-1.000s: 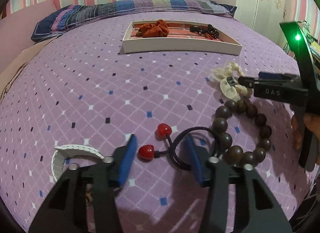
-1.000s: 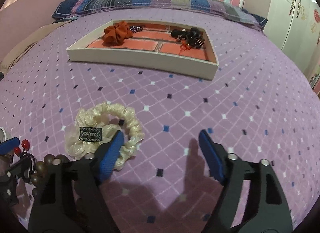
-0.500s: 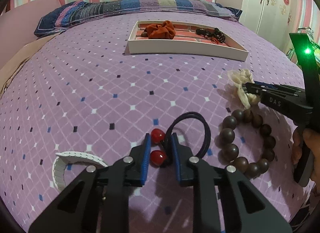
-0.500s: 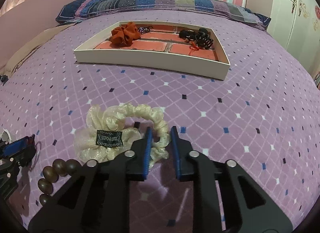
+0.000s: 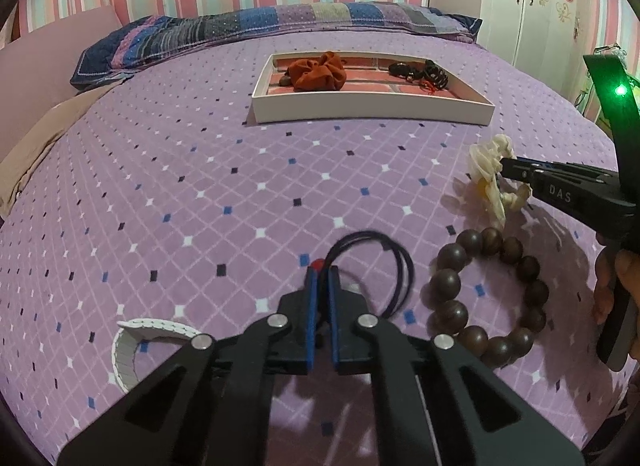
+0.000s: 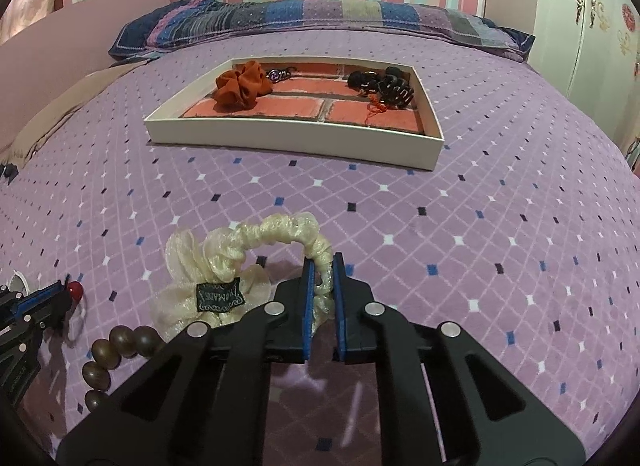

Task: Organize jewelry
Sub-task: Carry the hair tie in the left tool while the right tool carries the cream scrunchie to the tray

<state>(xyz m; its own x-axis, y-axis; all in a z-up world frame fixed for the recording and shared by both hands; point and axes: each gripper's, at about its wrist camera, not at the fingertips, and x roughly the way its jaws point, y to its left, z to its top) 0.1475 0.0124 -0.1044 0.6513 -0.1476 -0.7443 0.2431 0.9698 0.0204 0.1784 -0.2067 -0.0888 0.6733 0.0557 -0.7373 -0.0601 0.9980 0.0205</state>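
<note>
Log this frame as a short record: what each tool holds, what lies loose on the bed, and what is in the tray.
left tool: shut on black hair tie with red beads
right tool: shut on cream scrunchie
loose on bedspread: wooden bead bracelet; white band
tray: rust scrunchie at left, dark jewelry pile at right, small purple piece at back
setting: purple bedspread, striped pillow behind tray

The right gripper (image 6: 321, 272) has its jaws closed on the cream scrunchie (image 6: 240, 262), near the white tray (image 6: 288, 137).
</note>
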